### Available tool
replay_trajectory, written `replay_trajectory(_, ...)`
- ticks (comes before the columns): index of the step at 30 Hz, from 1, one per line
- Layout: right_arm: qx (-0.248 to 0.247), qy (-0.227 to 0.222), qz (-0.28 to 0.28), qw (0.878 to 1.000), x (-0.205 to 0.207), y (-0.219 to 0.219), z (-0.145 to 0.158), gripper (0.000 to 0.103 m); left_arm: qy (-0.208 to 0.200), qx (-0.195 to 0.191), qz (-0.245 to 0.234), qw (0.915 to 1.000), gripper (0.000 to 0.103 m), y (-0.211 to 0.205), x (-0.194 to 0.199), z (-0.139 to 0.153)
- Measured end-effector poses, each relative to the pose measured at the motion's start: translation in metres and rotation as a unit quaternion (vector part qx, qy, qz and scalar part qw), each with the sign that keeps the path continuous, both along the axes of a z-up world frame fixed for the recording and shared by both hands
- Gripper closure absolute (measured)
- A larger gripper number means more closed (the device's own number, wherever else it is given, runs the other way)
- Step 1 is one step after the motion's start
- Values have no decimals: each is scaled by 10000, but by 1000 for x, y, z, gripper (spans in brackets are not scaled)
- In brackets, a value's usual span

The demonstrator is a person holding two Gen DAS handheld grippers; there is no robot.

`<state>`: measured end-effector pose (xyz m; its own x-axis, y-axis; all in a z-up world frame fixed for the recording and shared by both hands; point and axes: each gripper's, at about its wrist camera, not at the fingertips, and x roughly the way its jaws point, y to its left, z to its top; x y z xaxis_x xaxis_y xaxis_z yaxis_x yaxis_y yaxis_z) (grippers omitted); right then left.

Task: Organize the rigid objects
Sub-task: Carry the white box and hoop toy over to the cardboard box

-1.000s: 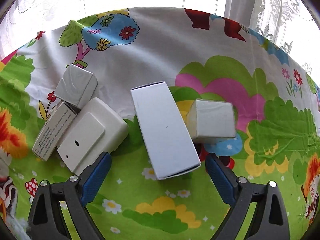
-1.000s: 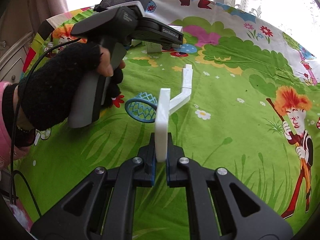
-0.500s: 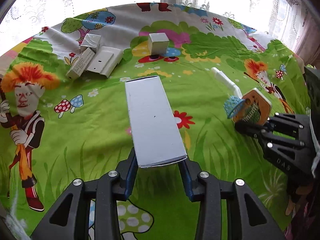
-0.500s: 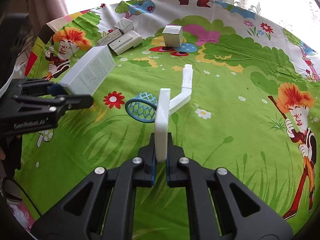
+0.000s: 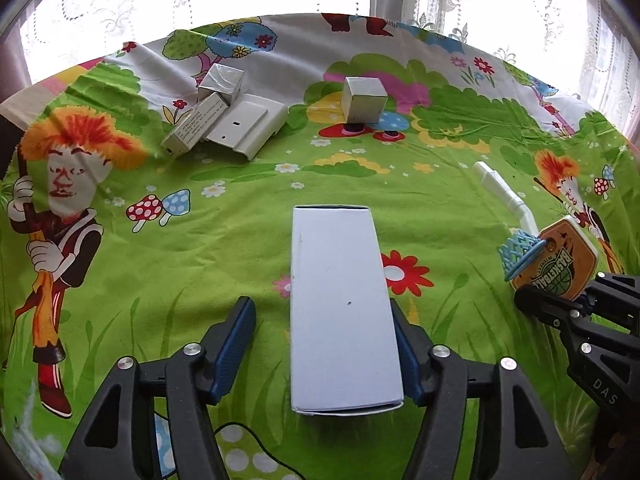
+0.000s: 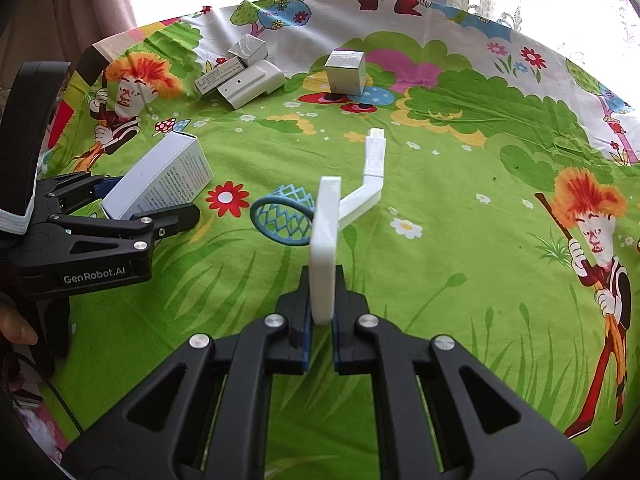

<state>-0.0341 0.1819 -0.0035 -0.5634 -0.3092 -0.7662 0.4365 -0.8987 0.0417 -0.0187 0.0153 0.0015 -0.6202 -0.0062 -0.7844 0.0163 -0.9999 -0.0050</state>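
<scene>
Left hand-held gripper (image 5: 322, 344) open around white box (image 5: 340, 304); right pad touching.

Long white box (image 5: 344, 312) with printed text on one side, lying lengthwise on the cartoon-print cloth. Toy basketball hoop (image 6: 326, 240): white backboard upright, blue net ring, bent white post extending away. At the far edge, a silver cube (image 5: 363, 100) stands alone; a second silver cube (image 5: 221, 81), a printed carton (image 5: 193, 128) and a flat white case (image 5: 248, 126) cluster together, touching.
</scene>
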Motion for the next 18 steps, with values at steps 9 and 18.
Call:
replay_trajectory(9, -16, -5, -5, 10000, 0, 1, -1, 93, 90, 41, 123, 9999, 66, -4, 3, 1)
replay_trajectory(18, -133, -28, -69, 9999, 15, 4, 7, 94, 5, 251, -26, 9997, 66, 4, 48, 12)
